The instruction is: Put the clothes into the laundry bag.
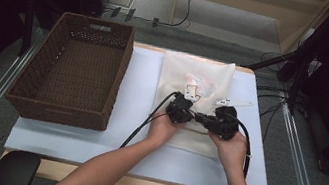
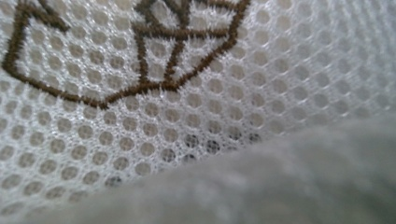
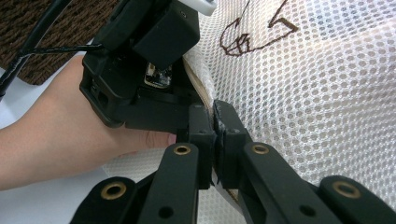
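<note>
Mesh bag (image 1: 196, 80): on the table; your right gripper (image 3: 215, 122) pinches its edge; not yet moved
Left gripper (image 1: 181, 109): against the mesh; grip can't be told
Basket (image 1: 72, 73): empty

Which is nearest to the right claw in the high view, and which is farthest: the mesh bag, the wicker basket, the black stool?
1. Mesh bag: directly under the right claw, at the table's middle.
2. Wicker basket: far left on the table.
3. Black stool: bottom left, off the table.
</note>
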Tool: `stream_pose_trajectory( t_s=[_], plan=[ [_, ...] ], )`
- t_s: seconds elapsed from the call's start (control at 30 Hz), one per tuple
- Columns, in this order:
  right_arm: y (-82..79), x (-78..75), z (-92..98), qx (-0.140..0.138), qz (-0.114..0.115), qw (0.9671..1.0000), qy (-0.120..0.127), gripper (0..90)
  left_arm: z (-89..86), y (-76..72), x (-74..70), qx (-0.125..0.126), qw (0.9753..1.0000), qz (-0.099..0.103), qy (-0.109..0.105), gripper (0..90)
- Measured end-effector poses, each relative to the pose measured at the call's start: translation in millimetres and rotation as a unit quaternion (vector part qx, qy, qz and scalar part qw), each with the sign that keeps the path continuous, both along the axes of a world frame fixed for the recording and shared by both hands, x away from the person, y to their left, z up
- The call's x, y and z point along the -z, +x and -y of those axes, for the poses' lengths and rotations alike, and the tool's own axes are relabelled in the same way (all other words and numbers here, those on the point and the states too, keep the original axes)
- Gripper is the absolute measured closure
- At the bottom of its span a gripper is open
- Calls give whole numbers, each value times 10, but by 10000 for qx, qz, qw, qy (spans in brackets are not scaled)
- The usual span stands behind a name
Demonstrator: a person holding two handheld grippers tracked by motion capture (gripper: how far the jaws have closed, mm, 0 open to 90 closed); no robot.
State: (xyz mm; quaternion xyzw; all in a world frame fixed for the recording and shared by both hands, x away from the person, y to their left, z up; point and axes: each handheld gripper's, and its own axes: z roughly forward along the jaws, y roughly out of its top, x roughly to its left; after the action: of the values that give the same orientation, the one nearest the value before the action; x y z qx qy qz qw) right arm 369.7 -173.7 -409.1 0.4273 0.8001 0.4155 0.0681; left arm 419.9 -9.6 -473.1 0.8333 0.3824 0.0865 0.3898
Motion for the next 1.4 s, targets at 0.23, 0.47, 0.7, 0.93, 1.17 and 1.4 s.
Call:
stream_pose_trajectory(
  t_s=[0.23, 0.47, 0.7, 0.93, 1.17, 1.4],
  plan=[
    [8, 3, 5, 27, -21, 10000, 31, 889, -26, -31, -36, 104, 9999, -115, -5, 785],
    [14, 2, 15, 17, 12, 10000, 23, 889, -142, -107, -71, 227, 9994, -260, 71, 843],
    [19, 16, -17, -5, -27, 10000, -24, 889, -175, -40, -11, 150, 9993, -295, 178, 900],
    [48, 54, -30, -19, -61, 10000, -35, 889, -120, 39, -14, -177, 9994, -278, 135, 861],
    [37, 40, -16, -15, -46, 10000, 63, 888, -249, -91, -112, 149, 9990, -421, 15, 779],
    [20, 17, -1, -39, -34, 10000, 78, 888, -433, -268, -290, 567, 9975, -401, -131, 700]
  ],
)
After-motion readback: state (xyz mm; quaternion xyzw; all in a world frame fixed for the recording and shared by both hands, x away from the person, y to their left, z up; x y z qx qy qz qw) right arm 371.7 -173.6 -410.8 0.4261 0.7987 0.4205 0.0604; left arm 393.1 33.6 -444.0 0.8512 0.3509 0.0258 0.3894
